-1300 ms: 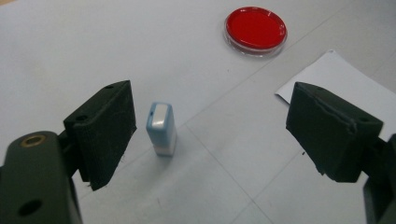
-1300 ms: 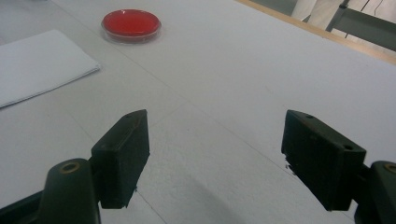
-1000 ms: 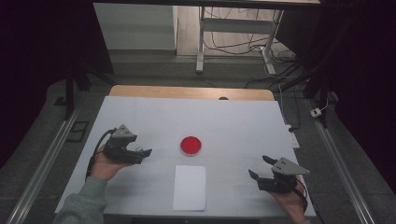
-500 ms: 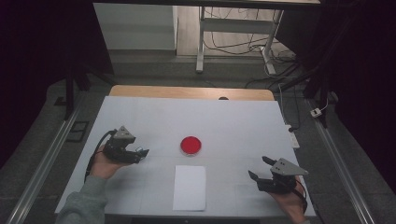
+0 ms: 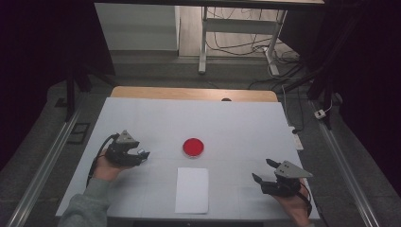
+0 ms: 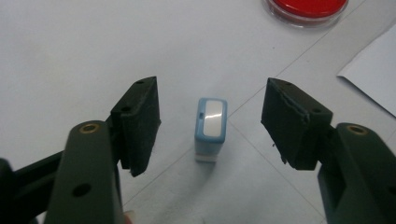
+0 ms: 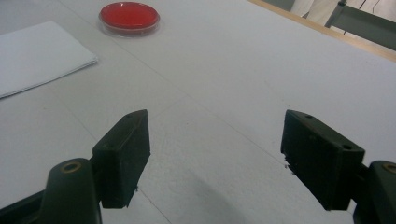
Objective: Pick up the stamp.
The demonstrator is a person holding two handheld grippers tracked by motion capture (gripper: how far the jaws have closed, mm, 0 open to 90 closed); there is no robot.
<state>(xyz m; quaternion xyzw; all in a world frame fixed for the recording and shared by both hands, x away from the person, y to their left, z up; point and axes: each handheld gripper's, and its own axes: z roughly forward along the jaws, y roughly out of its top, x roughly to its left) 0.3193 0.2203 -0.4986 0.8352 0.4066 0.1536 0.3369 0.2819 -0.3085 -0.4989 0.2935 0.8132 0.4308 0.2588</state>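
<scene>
Jaws of your left claw [image 6: 210,128] have just been closing around the upright blue stamp [image 6: 211,128], not yet touching; right claw [image 7: 215,161] hangs released.

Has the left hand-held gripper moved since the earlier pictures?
Yes. The left hand-held gripper moved slightly down the high view, against the red dish; its jaws have been closing around the blue stamp, not yet touching.
</scene>
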